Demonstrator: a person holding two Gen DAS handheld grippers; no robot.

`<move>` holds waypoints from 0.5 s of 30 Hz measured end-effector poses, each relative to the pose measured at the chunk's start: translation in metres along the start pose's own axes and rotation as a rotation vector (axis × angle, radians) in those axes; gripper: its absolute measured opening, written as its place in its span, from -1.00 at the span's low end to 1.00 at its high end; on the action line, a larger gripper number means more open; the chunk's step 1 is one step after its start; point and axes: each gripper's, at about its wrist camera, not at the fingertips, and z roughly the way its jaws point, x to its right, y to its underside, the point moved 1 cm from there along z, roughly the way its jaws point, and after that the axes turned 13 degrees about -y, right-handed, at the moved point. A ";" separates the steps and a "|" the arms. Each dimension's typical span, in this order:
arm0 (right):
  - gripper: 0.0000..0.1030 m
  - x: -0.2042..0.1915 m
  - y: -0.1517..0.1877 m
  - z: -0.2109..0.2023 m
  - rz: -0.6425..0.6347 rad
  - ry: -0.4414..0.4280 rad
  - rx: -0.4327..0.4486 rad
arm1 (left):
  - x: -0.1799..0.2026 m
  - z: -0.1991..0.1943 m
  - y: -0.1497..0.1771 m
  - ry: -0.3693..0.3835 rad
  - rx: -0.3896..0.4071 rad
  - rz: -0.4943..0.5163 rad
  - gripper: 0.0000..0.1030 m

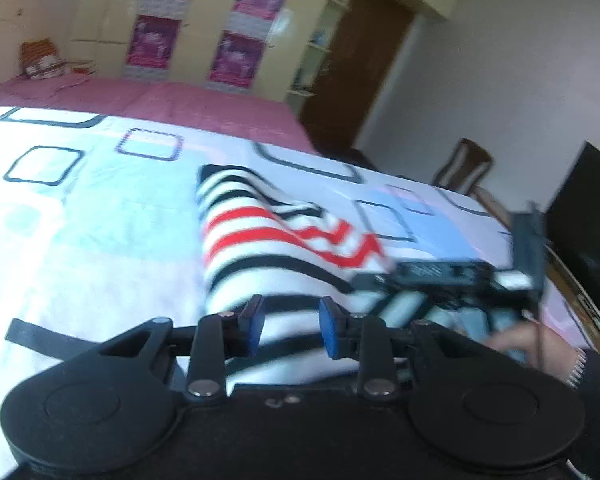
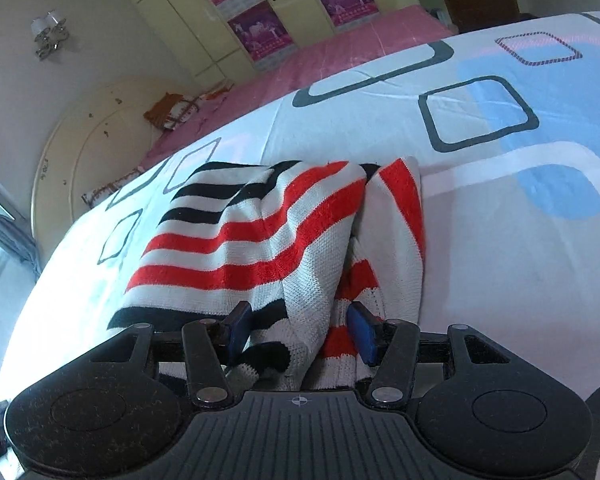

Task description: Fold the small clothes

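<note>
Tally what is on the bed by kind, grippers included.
Red, black and white striped knitted garment: 1
White bed sheet printed with rounded squares: 1
Pink bed cover: 1
Orange and white folded cloth by the headboard: 1
Black two-finger grippers with blue pads: 2, left gripper, right gripper
Total: 6

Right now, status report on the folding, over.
Left gripper open over the striped sweater, nothing pinched. Right gripper open, bunched sweater hem between its fingers. Sweater partly folded on the bedsheet. Nothing in the way.
</note>
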 end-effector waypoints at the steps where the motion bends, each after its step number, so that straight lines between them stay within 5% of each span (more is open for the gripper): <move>1: -0.04 -0.002 0.001 0.002 -0.005 0.003 -0.010 | -0.002 0.006 -0.004 -0.009 -0.004 -0.012 -0.43; 2: -0.33 -0.002 0.001 0.005 -0.004 -0.001 -0.024 | -0.003 0.013 -0.008 -0.009 -0.010 -0.024 -0.43; 15: -0.56 -0.030 0.009 -0.034 -0.057 0.046 0.081 | 0.001 0.046 -0.018 0.000 -0.050 -0.003 -0.43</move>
